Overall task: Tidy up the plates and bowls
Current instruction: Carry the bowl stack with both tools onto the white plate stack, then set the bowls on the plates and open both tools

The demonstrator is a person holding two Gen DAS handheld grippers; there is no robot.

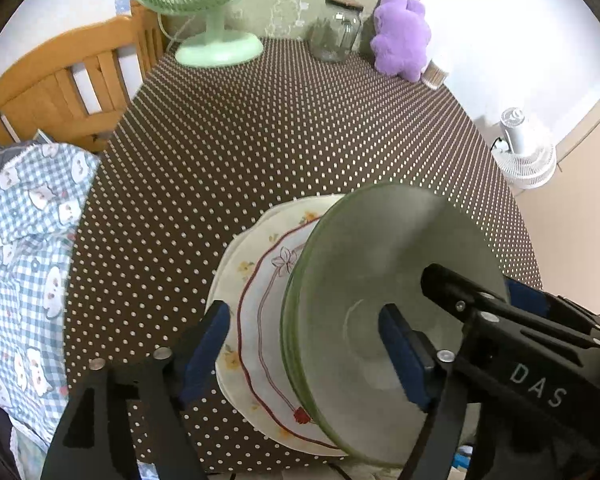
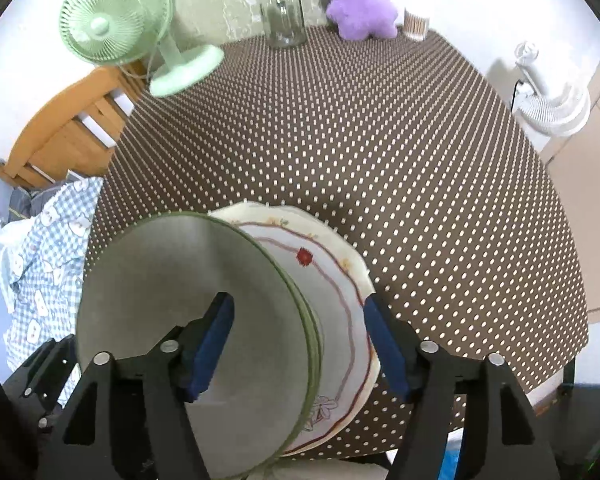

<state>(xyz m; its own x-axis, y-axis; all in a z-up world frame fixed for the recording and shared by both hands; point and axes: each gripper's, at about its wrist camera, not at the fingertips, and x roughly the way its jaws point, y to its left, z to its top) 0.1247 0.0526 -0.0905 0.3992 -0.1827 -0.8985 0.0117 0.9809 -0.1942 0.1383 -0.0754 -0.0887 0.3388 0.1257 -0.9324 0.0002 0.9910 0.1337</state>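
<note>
Nearest the left wrist camera, the left hand-held gripper (image 1: pixel 304 354) stands wide open, its blue-padded fingers (image 1: pixel 204 350) spread around the near edge of a stack of dishes. Its left pad lies just beside the rim of the cream floral plate (image 1: pixel 236 276); its right pad sits inside the green glass bowl (image 1: pixel 380 264), whether touching the glass I cannot tell. The pads are not pinched on anything.

In the right wrist view, the right hand-held gripper (image 2: pixel 300 350) is likewise wide open. Its left pad hangs over the hollow of the green glass bowl (image 2: pixel 172 280) and its right pad is at the outer rim of the cream floral plate (image 2: pixel 340 256); contact cannot be judged. Its black body shows in the left view at the lower right, reaching in over the bowl.

The stack rests at the near edge of the counter (image 1: pixel 260 140), which is covered in brown cloth with white dots. The cream plate is lowest, a white plate with a red wavy line and a flower drawing (image 1: pixel 260 320) lies on it, and the green bowl is on top, shifted to one side.

To the left, a blue checked cloth (image 1: pixel 24 248) hangs beside the counter. At the far edge stand a green table fan (image 1: pixel 204 12), a glass jar (image 1: pixel 338 34) and a purple plush toy (image 1: pixel 402 34). A wooden chair (image 1: pixel 60 80) is beyond the left corner, and a white fan (image 1: pixel 526 152) sits on the floor to the right.
</note>
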